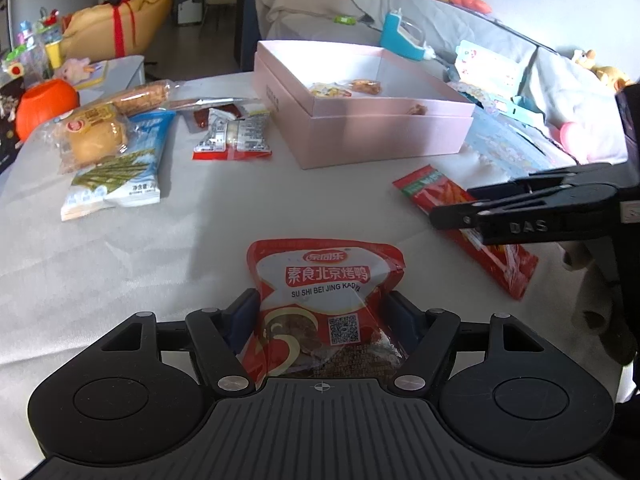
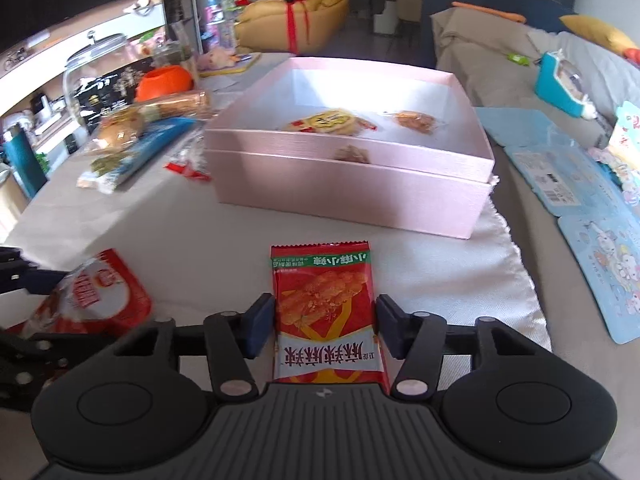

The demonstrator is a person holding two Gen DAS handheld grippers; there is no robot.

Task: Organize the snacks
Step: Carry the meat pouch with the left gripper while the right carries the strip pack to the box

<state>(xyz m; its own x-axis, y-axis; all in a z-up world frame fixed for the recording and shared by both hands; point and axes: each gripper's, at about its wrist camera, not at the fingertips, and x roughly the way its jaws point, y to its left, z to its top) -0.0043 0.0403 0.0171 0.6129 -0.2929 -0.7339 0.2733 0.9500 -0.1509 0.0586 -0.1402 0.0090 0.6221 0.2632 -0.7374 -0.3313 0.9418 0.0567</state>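
Nearest, the left gripper (image 1: pixel 320 316) pinched a red-and-white snack pouch (image 1: pixel 326 300) above the table (image 1: pixel 160 260); the right gripper (image 2: pixel 325 326) clasped a red snack packet (image 2: pixel 326 308), before the pink box (image 2: pixel 352 184).

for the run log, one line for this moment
left gripper: shut on red-white pouch | right gripper: shut on red packet | pink box: open

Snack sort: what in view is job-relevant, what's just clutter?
Job:
- duck-snack pouch, pinched in left tongs
- red twist-snack packet, between right tongs
- pink box, a few snacks inside
- seaweed pack, bread bun

Clutter:
- orange pumpkin
- teal toy
- blue sticker sheets
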